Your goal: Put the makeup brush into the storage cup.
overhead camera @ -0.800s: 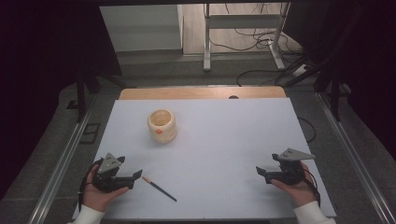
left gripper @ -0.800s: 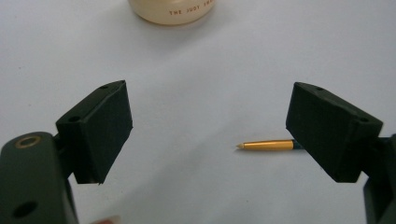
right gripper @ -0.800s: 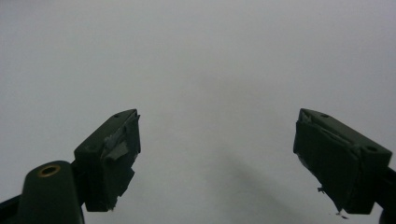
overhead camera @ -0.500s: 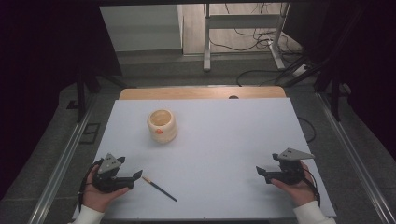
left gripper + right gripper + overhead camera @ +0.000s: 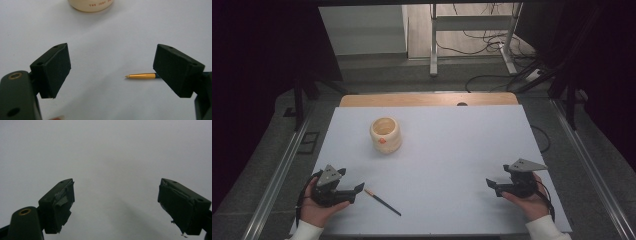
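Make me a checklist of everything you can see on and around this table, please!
Surface: white table top, wooden strip along the far edge.
Job's things: pen lying flat, gold tip toward the left gripper; cream pot upright, farther back.
Clutter: nothing seen.
Grippers: left gripper open, beside the pen's tip, not touching; right gripper open, nothing between its jaws.
Cables: black cables on the floor beyond.
Surroundings: metal frame legs, dark sides.

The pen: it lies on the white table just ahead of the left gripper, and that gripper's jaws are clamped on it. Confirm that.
Not quite. The pen does lie on the white table just ahead of the left gripper, but the jaws are not clamped on it: they stand wide open with nothing between them. The left gripper view shows the pen's gold tip on the table beyond the open jaws.
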Action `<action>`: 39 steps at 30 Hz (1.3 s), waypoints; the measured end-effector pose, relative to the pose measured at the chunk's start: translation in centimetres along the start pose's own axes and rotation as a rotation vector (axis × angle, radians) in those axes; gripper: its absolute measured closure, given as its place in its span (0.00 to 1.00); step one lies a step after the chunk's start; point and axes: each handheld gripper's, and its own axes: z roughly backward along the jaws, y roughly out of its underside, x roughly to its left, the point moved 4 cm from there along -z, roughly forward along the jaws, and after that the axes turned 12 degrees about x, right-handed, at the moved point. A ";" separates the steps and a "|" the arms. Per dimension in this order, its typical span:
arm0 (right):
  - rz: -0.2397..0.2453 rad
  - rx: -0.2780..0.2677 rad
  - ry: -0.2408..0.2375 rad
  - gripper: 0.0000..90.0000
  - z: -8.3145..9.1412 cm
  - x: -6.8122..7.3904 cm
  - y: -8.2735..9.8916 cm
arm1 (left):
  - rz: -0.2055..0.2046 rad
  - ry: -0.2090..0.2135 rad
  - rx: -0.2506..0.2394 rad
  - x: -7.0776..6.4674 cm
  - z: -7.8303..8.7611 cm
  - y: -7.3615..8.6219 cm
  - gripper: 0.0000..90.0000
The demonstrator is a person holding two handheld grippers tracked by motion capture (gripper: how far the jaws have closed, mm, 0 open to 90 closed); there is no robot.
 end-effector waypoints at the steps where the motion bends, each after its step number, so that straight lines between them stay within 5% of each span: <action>1: 0.002 0.000 -0.001 0.16 0.0 0.0 0.0 | 0.003 0.000 0.005 0.1 -0.1 0.0 0.17; 17: -0.009 -0.019 0.006 0.16 0.5 -0.2 0.0 | -0.030 0.000 -0.004 0.5 0.7 -0.3 0.17; 39: -0.002 -0.008 0.009 0.16 0.3 -0.1 0.1 | -0.311 0.028 0.066 0.2 1.9 -2.8 0.21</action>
